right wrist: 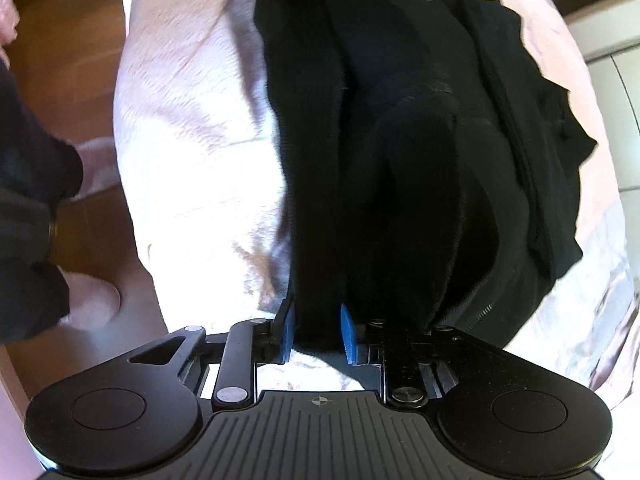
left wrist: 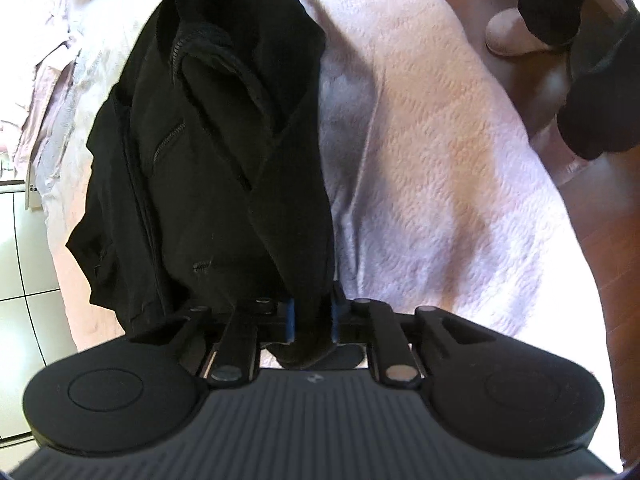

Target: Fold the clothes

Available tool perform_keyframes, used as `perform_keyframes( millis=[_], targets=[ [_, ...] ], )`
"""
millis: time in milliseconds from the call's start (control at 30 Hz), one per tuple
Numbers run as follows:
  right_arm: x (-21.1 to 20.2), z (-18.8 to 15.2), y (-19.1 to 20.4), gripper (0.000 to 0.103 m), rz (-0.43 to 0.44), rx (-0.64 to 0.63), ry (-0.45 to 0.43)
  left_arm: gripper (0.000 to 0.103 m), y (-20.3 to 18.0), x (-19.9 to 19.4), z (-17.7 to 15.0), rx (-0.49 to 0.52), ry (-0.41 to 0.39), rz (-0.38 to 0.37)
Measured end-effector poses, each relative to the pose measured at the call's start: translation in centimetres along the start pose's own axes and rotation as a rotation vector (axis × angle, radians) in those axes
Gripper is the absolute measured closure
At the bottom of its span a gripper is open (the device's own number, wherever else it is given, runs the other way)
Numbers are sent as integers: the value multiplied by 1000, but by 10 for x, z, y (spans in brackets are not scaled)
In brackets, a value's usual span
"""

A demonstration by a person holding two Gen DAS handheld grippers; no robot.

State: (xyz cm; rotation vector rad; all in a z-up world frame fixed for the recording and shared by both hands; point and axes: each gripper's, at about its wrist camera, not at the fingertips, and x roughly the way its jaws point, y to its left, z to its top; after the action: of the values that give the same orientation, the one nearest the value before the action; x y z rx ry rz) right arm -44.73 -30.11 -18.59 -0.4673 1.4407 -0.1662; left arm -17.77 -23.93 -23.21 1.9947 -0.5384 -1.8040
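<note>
Lying on one pale pink textured bed cover point(left wrist: 440, 152), a single black zippered fabric jacket point(left wrist: 208, 152) has one fold pinched in each of two tools: the left gripper point(left wrist: 313, 320) narrowly, the right gripper point(right wrist: 317, 332) a little wider, both clamping cloth.

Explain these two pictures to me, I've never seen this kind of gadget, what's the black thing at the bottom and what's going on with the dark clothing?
The black thing is a handheld gripper; a person holds one in each hand, each with a camera looking along its two blue-padded fingers. One picture is from the left gripper, the other from the right gripper. Both look down at a black jacket with zips, lying on a pale pink bedspread over a wooden floor. The person's slippered foot shows beside it. Each gripper has a fold of the jacket between its fingers; the left one looks pinched shut on the cloth, the right one seems to be too.
</note>
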Motion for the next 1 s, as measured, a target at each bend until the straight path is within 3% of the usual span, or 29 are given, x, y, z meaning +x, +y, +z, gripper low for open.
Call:
perform_keyframes(
  millis=[100,133,300,467,567,667,767,800,867,933,1000],
  targets=[
    [-1,-2,-7,84,42,82,7,95,1,-6,-2,-39,4,-6],
    [-5,-4,-10,103,58,118,3,96,2,-12,-2,-56,0,0],
    [-37,-18,-20,103,110,239,-60,100,-15,-46,1,-83,-41,-10],
    [-53,-18,-18,103,136,280,-97,100,-25,-35,4,-119,-24,-29],
    [-50,-20,-19,103,132,304,-103,100,-24,-30,7,-135,-19,5],
    [-46,-16,-15,103,103,269,-107,91,-29,-22,10,-109,2,55],
    [-40,-11,-8,103,78,220,-100,69,-40,-15,18,-40,-3,85],
    [-36,-8,-4,103,68,197,-94,67,-44,-12,20,-13,-9,93],
    [-29,-2,5,103,51,155,-89,68,-51,-6,25,26,-3,109],
    [-27,-1,18,103,50,133,-88,90,-46,-2,28,-14,11,85],
    [-18,5,21,103,56,114,-76,99,-40,-5,27,-71,16,63]
  ],
)
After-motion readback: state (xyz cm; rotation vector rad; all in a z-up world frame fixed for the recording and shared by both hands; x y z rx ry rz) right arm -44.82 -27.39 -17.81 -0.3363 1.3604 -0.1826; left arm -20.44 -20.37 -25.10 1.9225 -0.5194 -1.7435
